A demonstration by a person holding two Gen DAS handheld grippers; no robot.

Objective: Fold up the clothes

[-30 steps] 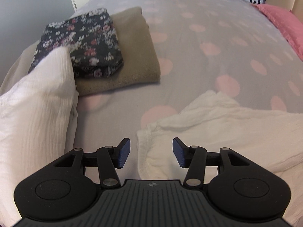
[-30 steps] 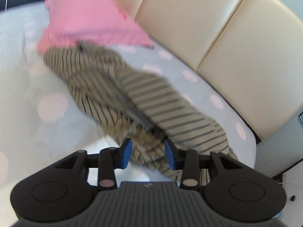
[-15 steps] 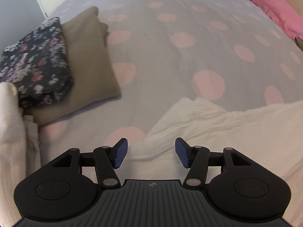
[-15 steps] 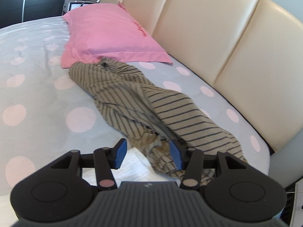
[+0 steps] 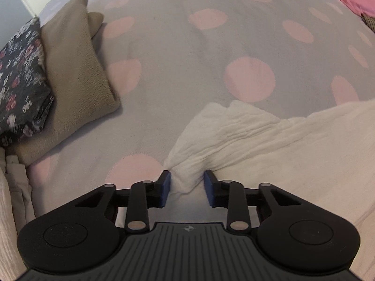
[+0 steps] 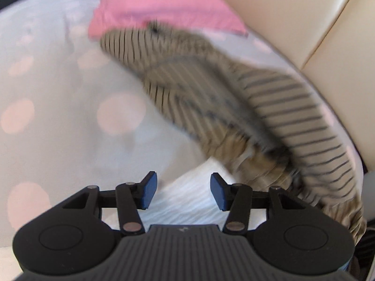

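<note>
A grey bedspread [image 5: 164,53] dotted with pale pink circles fills both views, with a cream padded headboard [image 6: 293,11] across the upper right of the right wrist picture and a pink pillow [image 6: 152,2] at its top centre. At the left edge of the left wrist view a dark floral bundle [image 5: 18,79] rests on a folded tan garment [image 5: 77,77]; both look finished and parked out of the way, which would leave the middle of the bed free as a working surface. The piece in hand is the white crinkled garment [image 5: 269,140], spread from the lower centre to the right edge of that frame. The left gripper [image 5: 187,188] sits at the bottom centre with a bunched corner of the white cloth between its blue pads, and its jaws are closing on it; the fabric already puckers into the gap, though whether both pads truly press I cannot tell. A corner is a sensible hold, since it lets the cloth be lifted without dragging the rest. The right gripper [image 6: 181,190] hangs at the bottom centre of its own blurred view, jaws moderately wide with nothing clamped, poised over another white edge (probably the same garment's far corner). A striped beige garment [image 6: 257,107] lies heaped diagonally behind it, overlapping the white cloth and apparently awaiting its turn.
</note>
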